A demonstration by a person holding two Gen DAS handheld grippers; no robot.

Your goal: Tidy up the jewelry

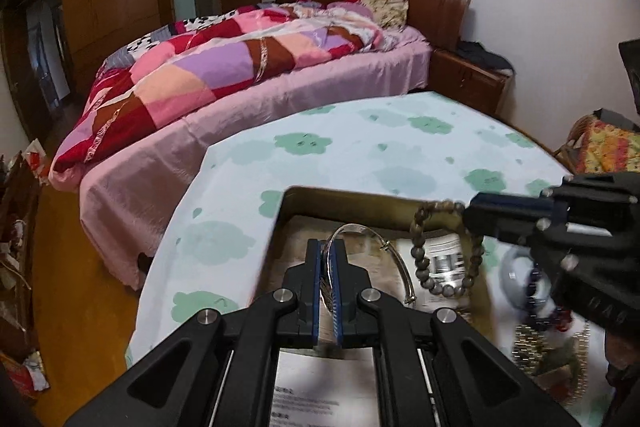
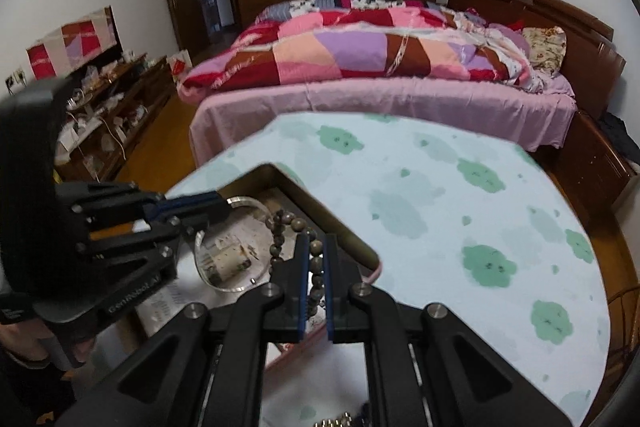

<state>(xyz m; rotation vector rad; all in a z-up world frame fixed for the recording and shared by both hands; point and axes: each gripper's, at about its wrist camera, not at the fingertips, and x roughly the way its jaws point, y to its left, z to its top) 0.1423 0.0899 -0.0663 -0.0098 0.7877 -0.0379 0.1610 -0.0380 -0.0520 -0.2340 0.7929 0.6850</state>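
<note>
My left gripper [image 1: 329, 247] is shut on a thin silver bangle [image 1: 394, 251] and holds it over an open gold tin box [image 1: 296, 197]. My right gripper [image 2: 315, 243] is shut on a brown bead bracelet [image 2: 316, 261] that hangs over the same box [image 2: 340, 223]. In the left wrist view the right gripper [image 1: 470, 215] comes in from the right with the bead bracelet [image 1: 444, 289] dangling. In the right wrist view the left gripper [image 2: 224, 209] comes in from the left with the bangle [image 2: 224, 285]. Papers lie in the box bottom.
The box stands on a table with a pale cloth with green cloud print [image 1: 360, 147]. More jewelry, a blue bead string [image 1: 536, 291] and a gold chain piece [image 1: 532, 347], lies to the right of the box. A bed [image 1: 240, 67] with a patchwork quilt stands behind.
</note>
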